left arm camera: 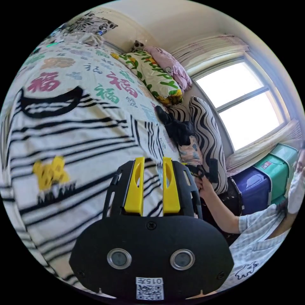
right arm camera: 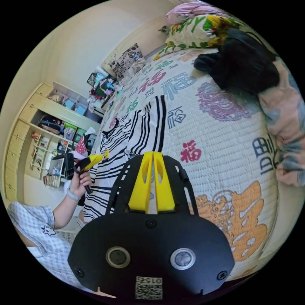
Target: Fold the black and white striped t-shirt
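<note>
Spread flat on the bed, front up: black and white striped t-shirt (left arm camera: 79, 143), black neckband toward the far end, yellow print on the chest, one short sleeve reaching toward the bed's edge. Same shirt in the right gripper view (right arm camera: 127, 139), lying along the near side of the bed, hem end hanging toward the person.

Under it, a quilted bedspread (right arm camera: 216, 139) printed with large coloured characters, pink, green, orange and purple. At the head end, a green-lettered pillow (left arm camera: 152, 76) with a pink one (left arm camera: 171, 63) behind. Beside the sleeve, a heap of black clothing (left arm camera: 178, 127) against a wavy black-and-white cushion (left arm camera: 206, 127); in the right gripper view that dark heap (right arm camera: 244, 63) touching a peach patterned cloth (right arm camera: 286, 127).

Left gripper (left arm camera: 152, 165) above the lower part of the shirt, yellow fingers (left arm camera: 135, 187) slightly apart, holding nothing. Right gripper (right arm camera: 153, 162) at the shirt's side edge near the sleeve, fingers (right arm camera: 143, 184) nearly closed together at the tips; cannot tell whether cloth is pinched between them.

Bright window (left arm camera: 241, 101) with pale curtains by the bed, blue and green storage boxes (left arm camera: 267, 178) below it. Across the room, cream shelving (right arm camera: 41, 133) crowded with books and boxes. Person's arm and checked sleeve (left arm camera: 254, 222) beside the bed.
</note>
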Motion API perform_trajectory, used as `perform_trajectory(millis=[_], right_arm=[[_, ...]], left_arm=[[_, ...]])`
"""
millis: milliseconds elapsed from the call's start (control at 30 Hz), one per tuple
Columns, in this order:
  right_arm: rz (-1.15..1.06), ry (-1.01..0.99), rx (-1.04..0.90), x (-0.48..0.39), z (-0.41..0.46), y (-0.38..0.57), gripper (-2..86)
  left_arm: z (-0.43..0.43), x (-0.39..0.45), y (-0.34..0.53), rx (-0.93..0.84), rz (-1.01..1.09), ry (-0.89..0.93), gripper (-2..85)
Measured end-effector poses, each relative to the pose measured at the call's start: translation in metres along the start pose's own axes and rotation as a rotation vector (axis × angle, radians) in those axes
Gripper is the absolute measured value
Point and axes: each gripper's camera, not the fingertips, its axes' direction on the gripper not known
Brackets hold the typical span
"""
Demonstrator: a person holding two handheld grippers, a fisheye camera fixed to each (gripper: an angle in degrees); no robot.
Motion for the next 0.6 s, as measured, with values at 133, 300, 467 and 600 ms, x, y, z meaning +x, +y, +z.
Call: perform_trajectory(millis=[133,300,467,600], right_arm=[[-0.045,-0.018,-0.087,-0.027,0.056,-0.006,-0.2],[-0.333,-0.118,-0.2,-0.145,0.148,0.018,3.4],[-0.559,-0.166,-0.511,-0.26,0.298,0.06,7.8],[-0.564,-0.057,-0.726,-0.311,0.42,0.088,9.4]], left_arm=[[-0.096,0.009,0.094,0.073,-0.11,-0.286,9.1],[-0.2,0.017,0.166,0.176,-0.2,-0.599,9.6],[-0.252,0.017,0.192,0.183,-0.229,-0.656,10.7],[-0.276,0.024,0.202,0.201,-0.202,-0.657,11.2]])
